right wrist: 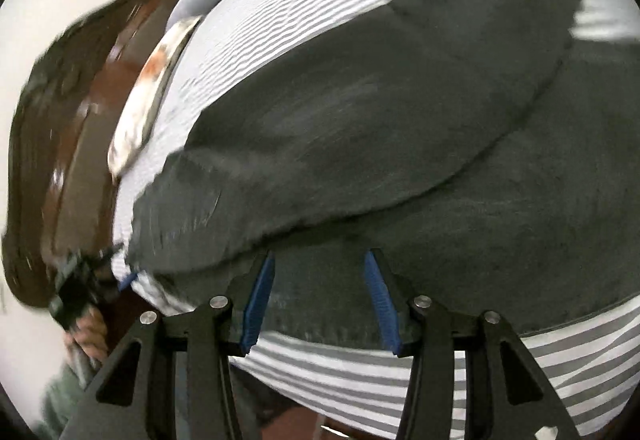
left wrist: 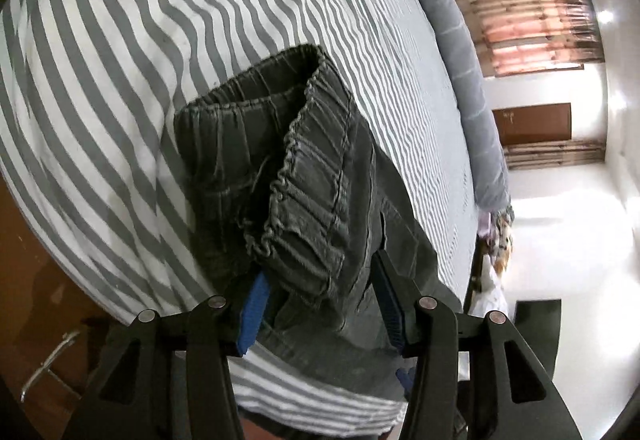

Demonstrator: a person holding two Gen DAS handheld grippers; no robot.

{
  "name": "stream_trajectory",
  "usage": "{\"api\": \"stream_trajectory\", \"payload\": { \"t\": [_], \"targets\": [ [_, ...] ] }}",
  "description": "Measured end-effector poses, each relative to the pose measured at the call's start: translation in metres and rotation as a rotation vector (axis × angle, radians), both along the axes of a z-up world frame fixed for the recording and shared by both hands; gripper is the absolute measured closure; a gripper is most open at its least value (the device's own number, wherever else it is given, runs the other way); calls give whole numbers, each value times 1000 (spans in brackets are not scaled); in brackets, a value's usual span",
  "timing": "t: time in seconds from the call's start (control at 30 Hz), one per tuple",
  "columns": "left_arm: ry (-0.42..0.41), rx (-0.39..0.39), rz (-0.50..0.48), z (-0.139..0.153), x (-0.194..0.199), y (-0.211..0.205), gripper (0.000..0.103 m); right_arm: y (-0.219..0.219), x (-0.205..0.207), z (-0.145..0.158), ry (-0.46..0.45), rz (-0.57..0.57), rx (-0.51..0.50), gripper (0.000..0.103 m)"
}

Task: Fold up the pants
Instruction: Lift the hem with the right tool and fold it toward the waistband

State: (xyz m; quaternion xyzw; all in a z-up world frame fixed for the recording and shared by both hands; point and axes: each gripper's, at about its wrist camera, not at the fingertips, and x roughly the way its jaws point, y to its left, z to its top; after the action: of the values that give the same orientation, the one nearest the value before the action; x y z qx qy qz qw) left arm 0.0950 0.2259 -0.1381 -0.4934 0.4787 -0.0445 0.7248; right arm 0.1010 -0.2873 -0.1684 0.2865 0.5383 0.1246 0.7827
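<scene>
1. A bed [left wrist: 120, 51] with a grey-and-white striped sheet fills both views; a grey bolster [left wrist: 460, 51] lies along its far edge, with a white floor [left wrist: 580, 240] beyond.
2. Dark grey pants [left wrist: 304, 175] lie on the sheet near the bed's edge, the elastic waistband [left wrist: 296, 175] bunched and folded over.
3. The left claw [left wrist: 320, 304] has its blue pads spread, with waistband cloth between them; whether it grips is unclear.
4. The right claw [right wrist: 320, 304] stands apart over the pants leg [right wrist: 400, 143], holding nothing; this view is blurred.
</scene>
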Motion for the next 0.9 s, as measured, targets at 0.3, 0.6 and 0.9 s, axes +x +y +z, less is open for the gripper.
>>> {"api": "stream_trajectory", "payload": {
  "t": [0.3, 0.6, 0.9],
  "targets": [
    [-21, 56, -10, -2, 14, -5, 52, -27, 15, -21, 31, -190, 106, 61],
    [-49, 75, -7, -3, 21, 6, 83, -43, 38, -26, 25, -257, 72, 88],
    [-125, 169, -74, 34, 47, 5, 90, -36, 26, 10, -52, -189, 6, 98]
  ]
}}
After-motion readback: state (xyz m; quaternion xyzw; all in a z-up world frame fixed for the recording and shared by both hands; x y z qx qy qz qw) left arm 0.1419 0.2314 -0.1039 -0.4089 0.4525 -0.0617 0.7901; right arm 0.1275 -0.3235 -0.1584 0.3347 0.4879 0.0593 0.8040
